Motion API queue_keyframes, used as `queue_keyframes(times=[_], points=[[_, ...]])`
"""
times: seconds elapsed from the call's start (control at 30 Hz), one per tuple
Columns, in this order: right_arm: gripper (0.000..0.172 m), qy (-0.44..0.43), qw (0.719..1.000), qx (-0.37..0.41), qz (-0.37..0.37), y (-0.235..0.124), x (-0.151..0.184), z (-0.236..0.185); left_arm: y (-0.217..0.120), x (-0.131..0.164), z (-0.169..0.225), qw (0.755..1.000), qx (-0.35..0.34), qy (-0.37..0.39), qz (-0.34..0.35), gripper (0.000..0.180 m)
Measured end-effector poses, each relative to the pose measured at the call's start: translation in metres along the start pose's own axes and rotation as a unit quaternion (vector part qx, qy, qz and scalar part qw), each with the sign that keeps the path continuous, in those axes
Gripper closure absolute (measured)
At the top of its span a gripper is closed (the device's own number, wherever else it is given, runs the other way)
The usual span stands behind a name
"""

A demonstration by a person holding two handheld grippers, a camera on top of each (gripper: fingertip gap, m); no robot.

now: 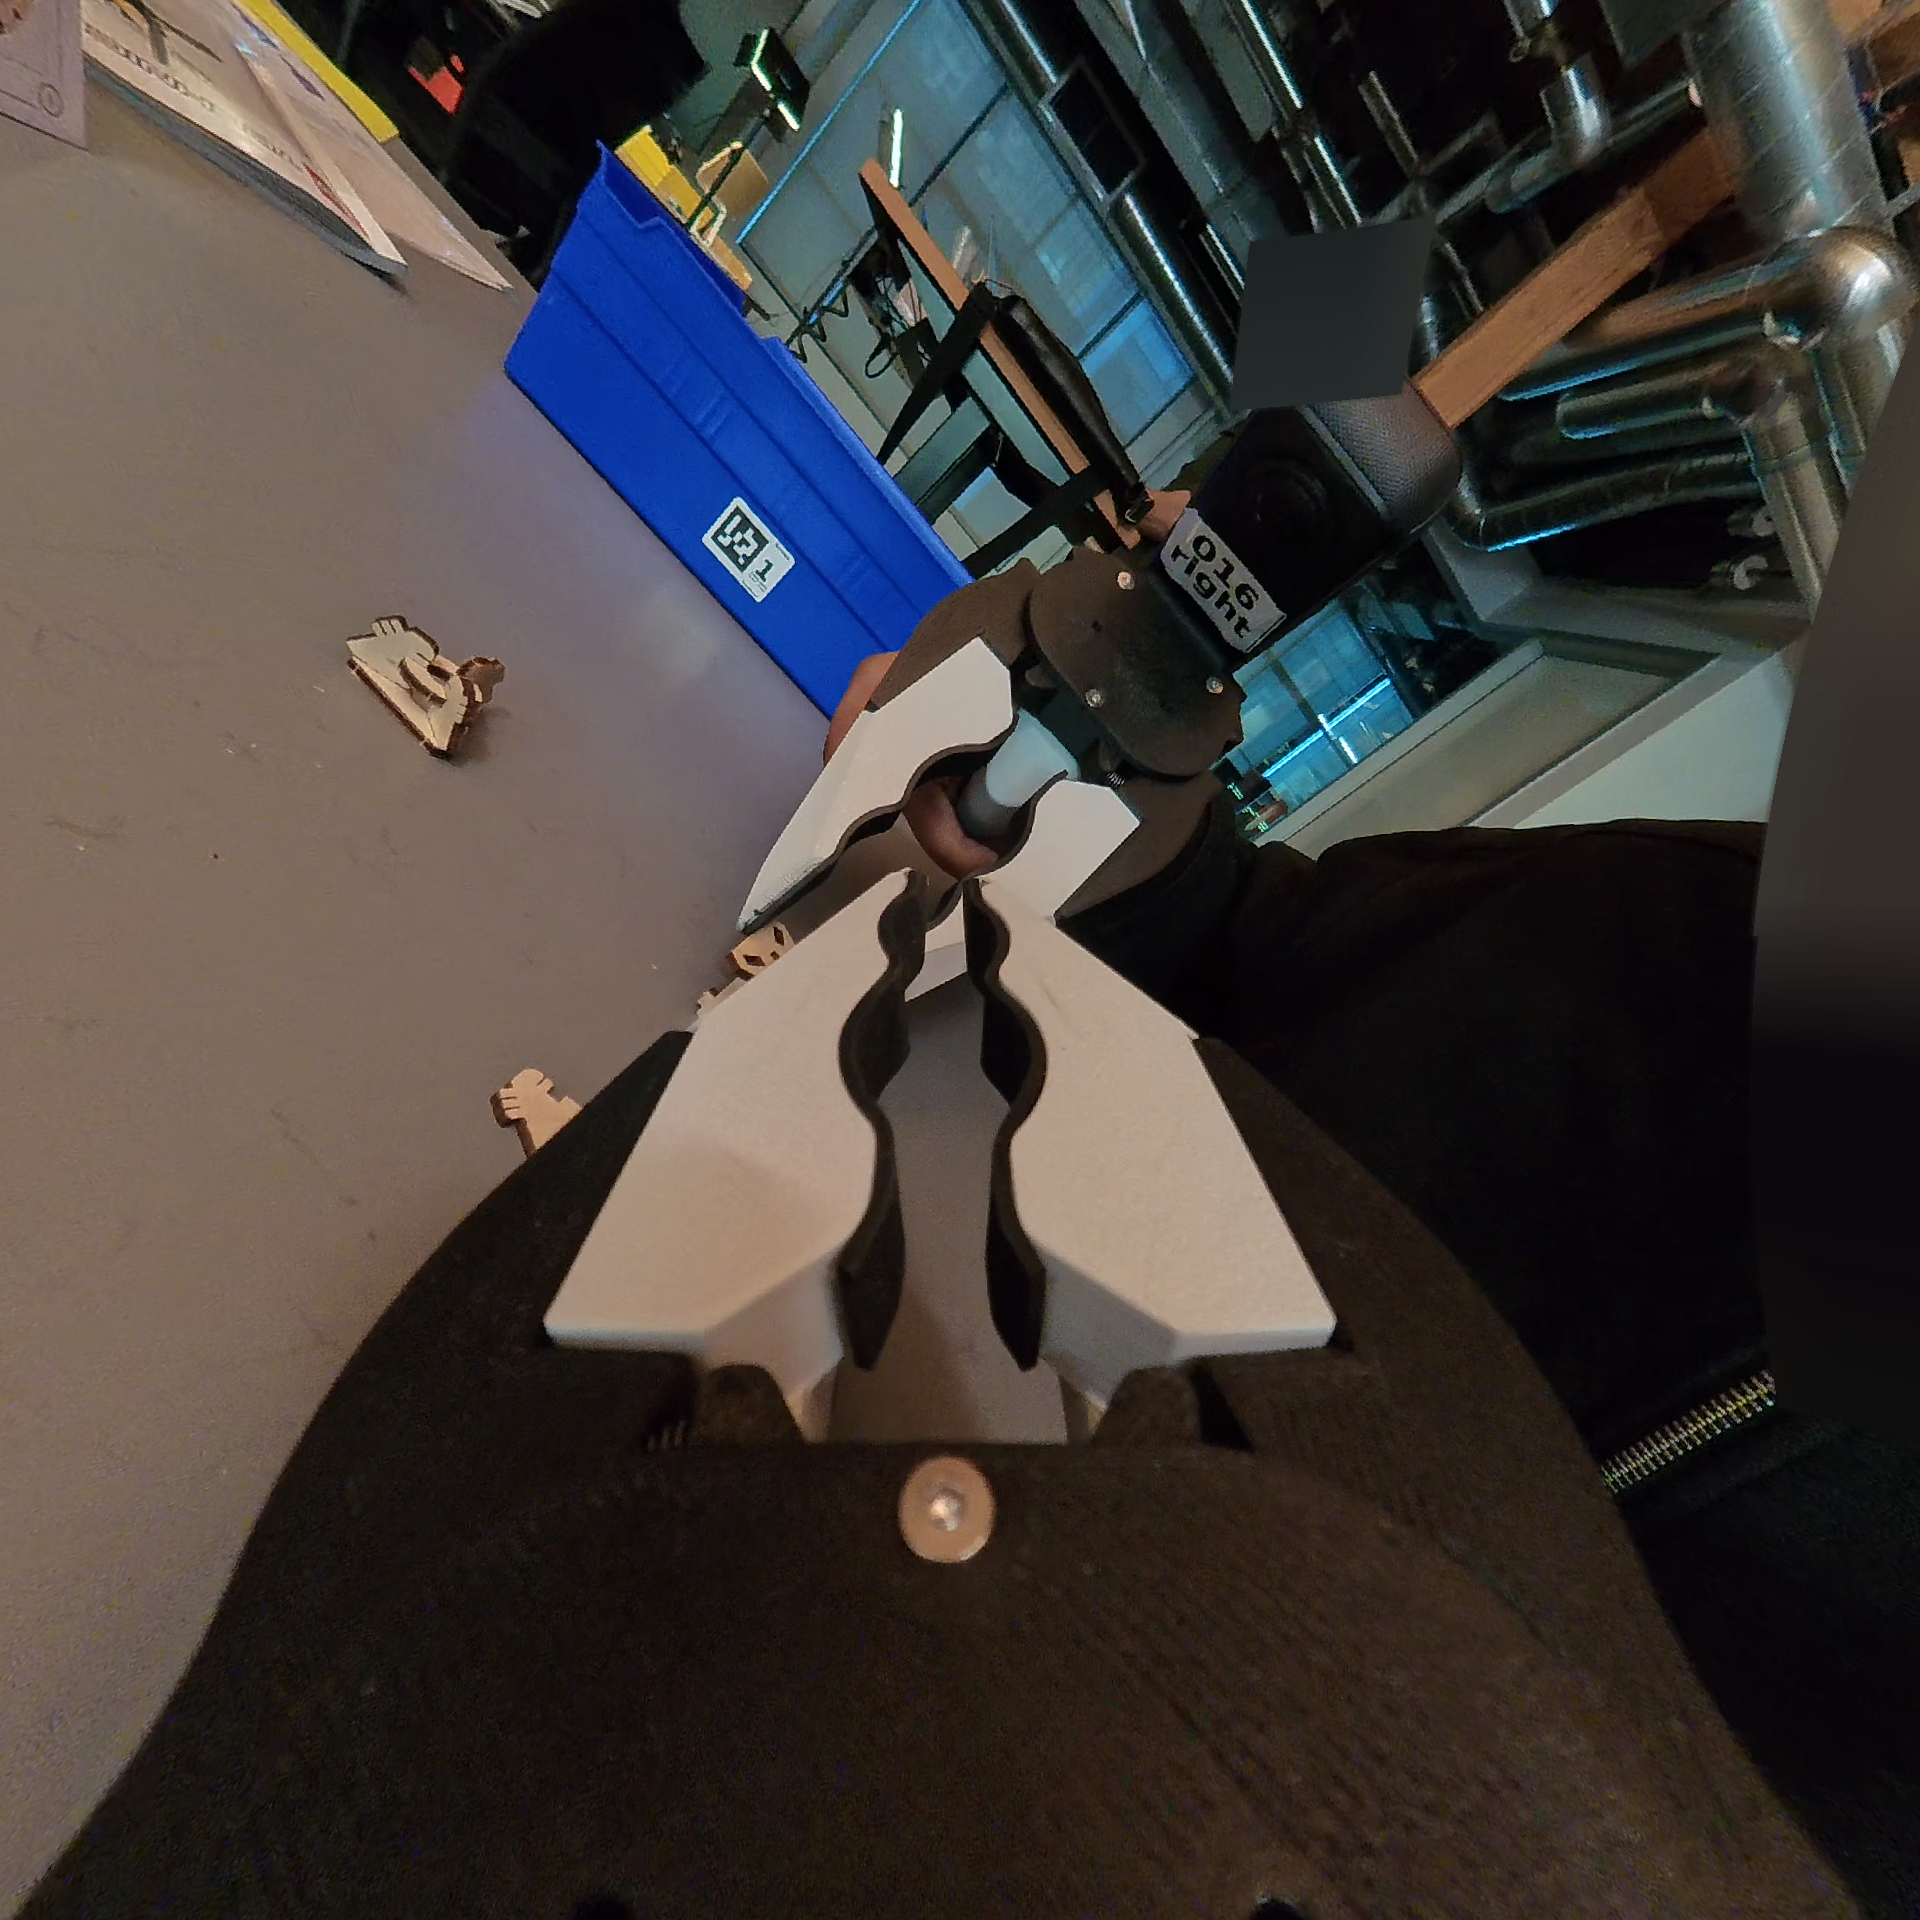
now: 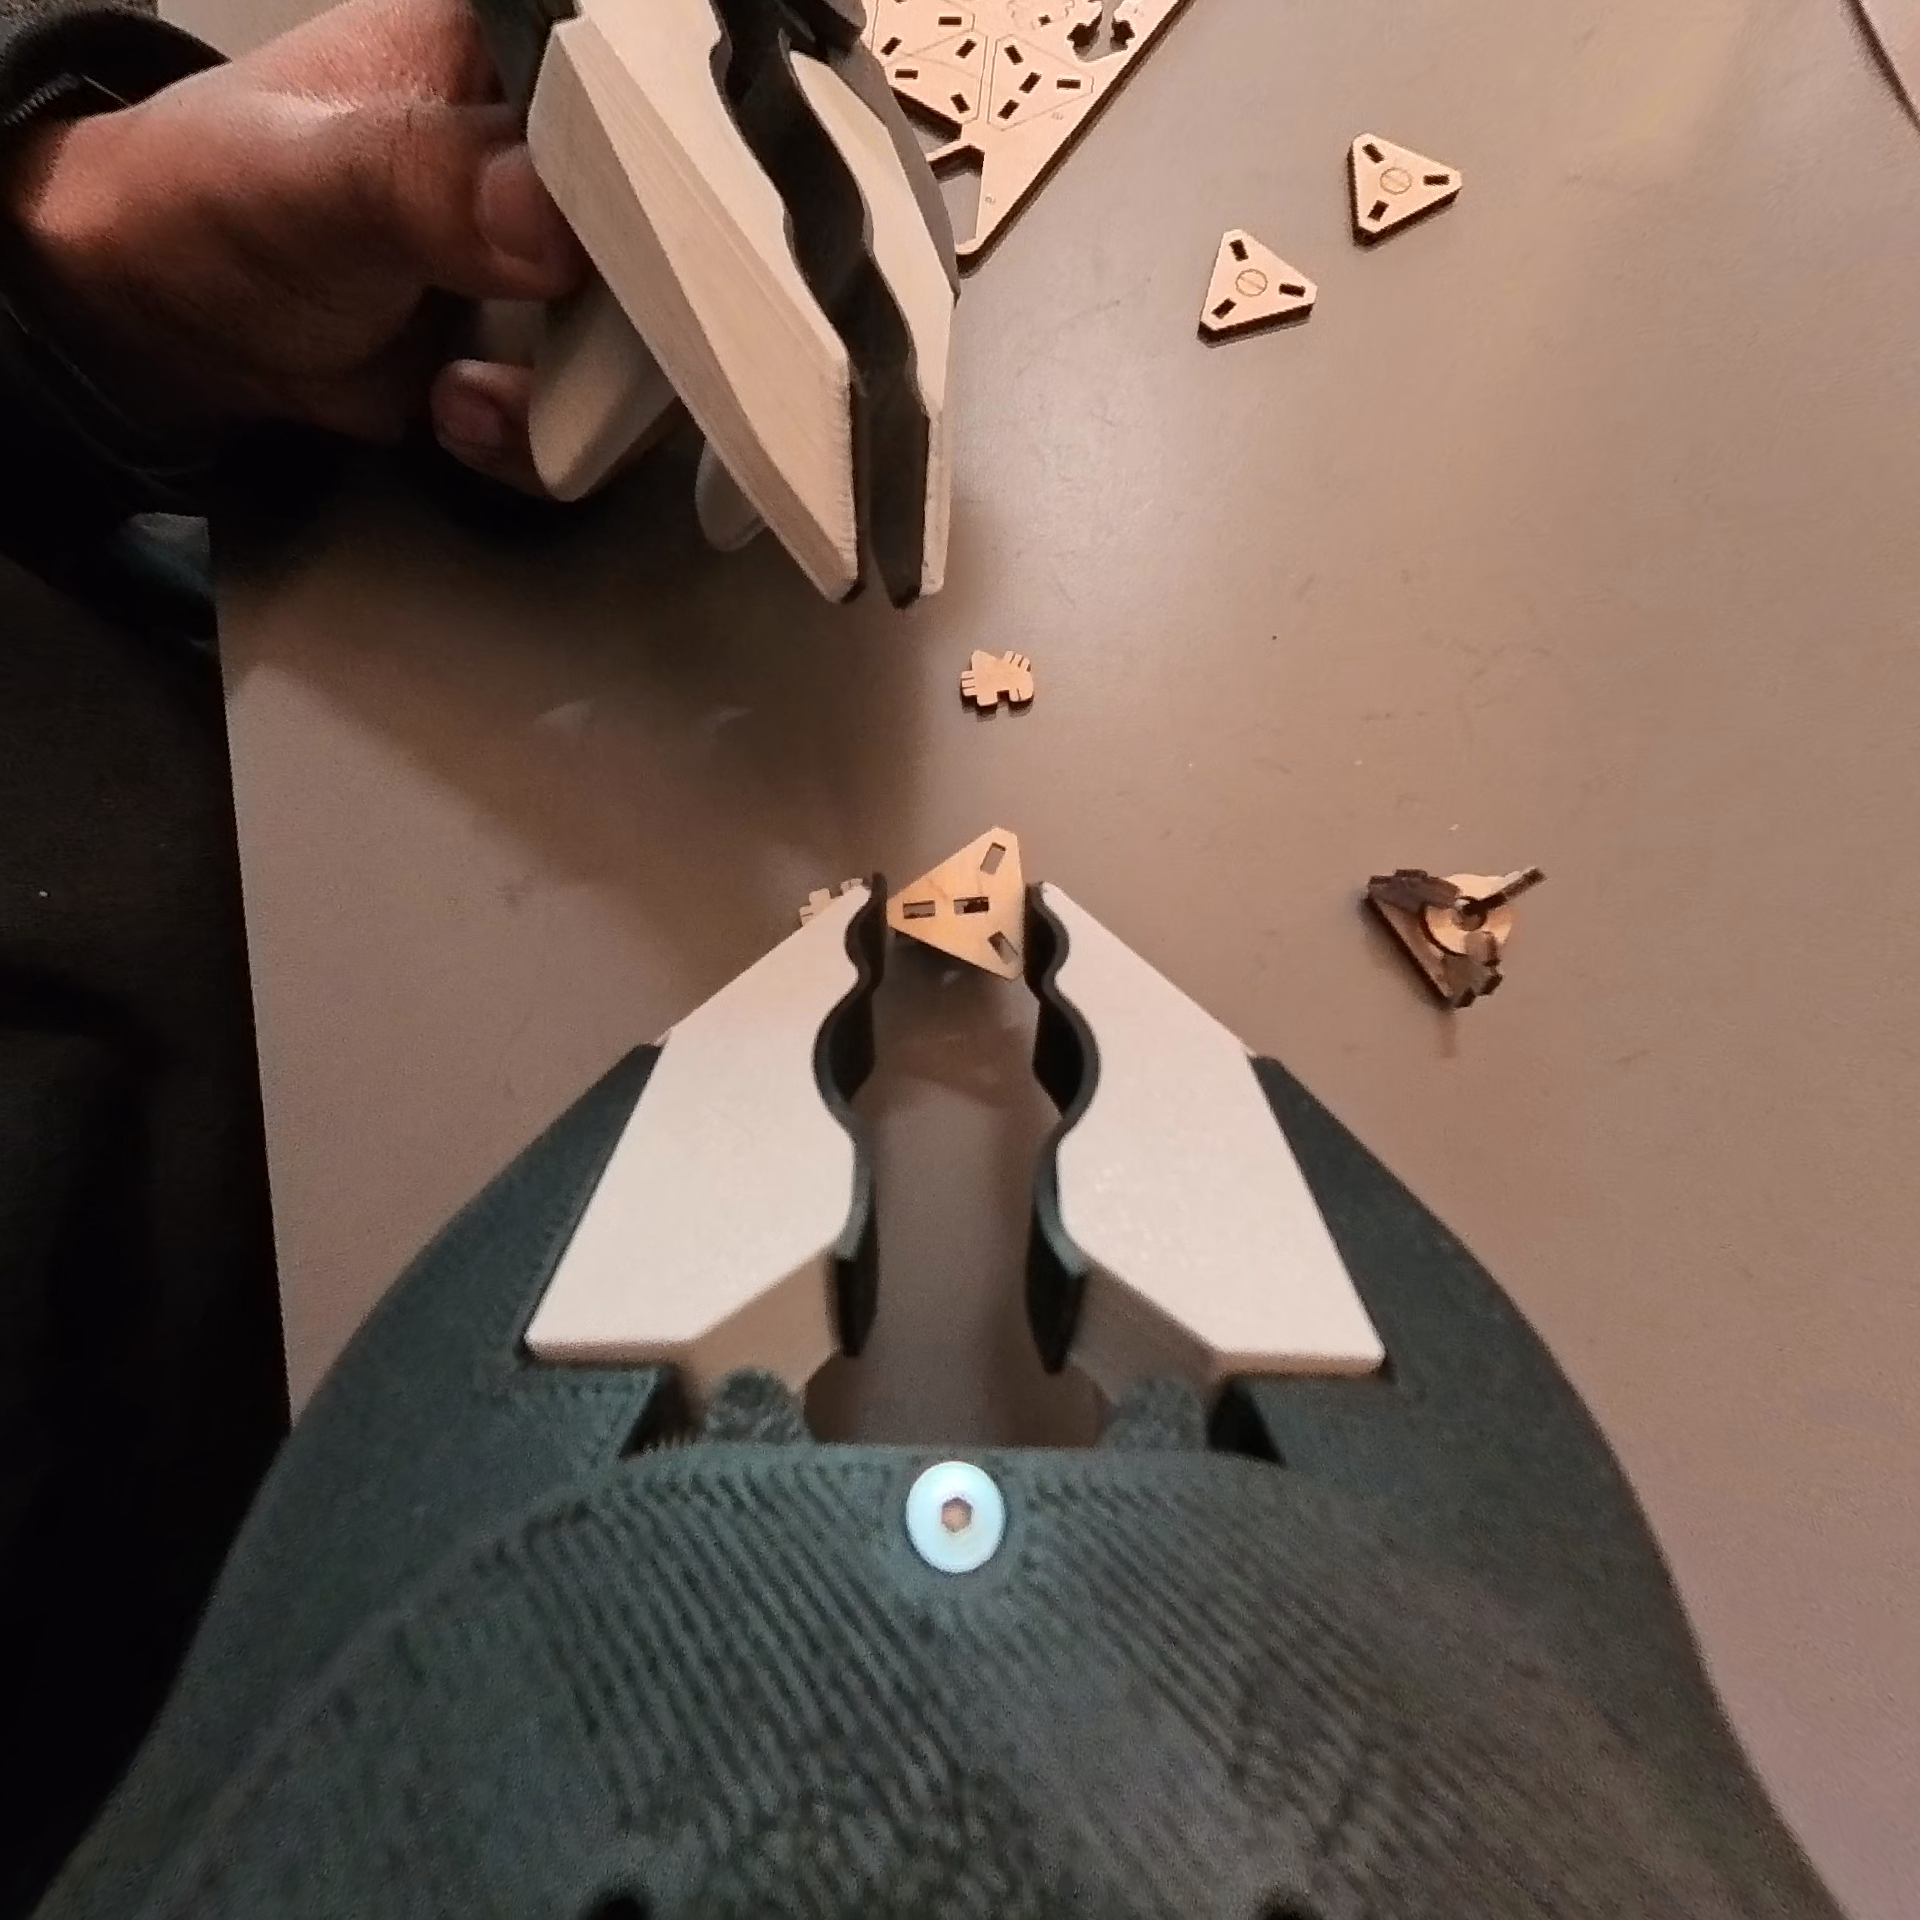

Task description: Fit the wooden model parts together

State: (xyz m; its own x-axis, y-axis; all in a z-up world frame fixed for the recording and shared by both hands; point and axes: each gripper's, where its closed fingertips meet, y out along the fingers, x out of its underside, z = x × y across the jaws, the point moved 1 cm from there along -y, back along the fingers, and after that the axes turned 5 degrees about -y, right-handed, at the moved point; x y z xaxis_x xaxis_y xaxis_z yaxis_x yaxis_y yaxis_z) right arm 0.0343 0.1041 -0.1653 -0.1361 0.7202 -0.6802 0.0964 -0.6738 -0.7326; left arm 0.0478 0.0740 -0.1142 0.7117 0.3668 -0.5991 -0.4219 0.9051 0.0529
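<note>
My right gripper (image 2: 956, 914) is shut on a small triangular wooden plate (image 2: 961, 904) with slots. Both pads press its edges, and it is tilted just above the grey table (image 2: 1351, 623). My left gripper (image 1: 943, 885) is shut, and I see nothing between its pads. In the right wrist view the left gripper (image 2: 878, 592) hangs over the table, beyond and left of the plate, held by a hand (image 2: 260, 208). A small toothed wooden piece (image 2: 995, 681) lies between the two grippers. A white finger (image 1: 894, 748) of the right gripper shows close ahead in the left wrist view.
An assembled wooden triangle part (image 2: 1449, 930) lies to the right and also shows in the left wrist view (image 1: 426, 675). Two loose triangle plates (image 2: 1257, 286) (image 2: 1403, 187) and a cut-out wooden sheet (image 2: 997, 104) lie farther off. A blue bin (image 1: 707, 436) and booklets (image 1: 239, 125) sit on the table. There is about 6 cm between the tips of the two grippers.
</note>
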Motion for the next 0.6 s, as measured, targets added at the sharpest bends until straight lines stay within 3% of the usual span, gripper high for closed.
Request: queue_keyframes(times=[0.6], points=[[0.147,-0.005,1.0,-0.007,-0.024,0.0013,-0.0004,0.0005,-0.0002,0.0003,0.0,1.0,0.0,0.0,0.0,0.177]])
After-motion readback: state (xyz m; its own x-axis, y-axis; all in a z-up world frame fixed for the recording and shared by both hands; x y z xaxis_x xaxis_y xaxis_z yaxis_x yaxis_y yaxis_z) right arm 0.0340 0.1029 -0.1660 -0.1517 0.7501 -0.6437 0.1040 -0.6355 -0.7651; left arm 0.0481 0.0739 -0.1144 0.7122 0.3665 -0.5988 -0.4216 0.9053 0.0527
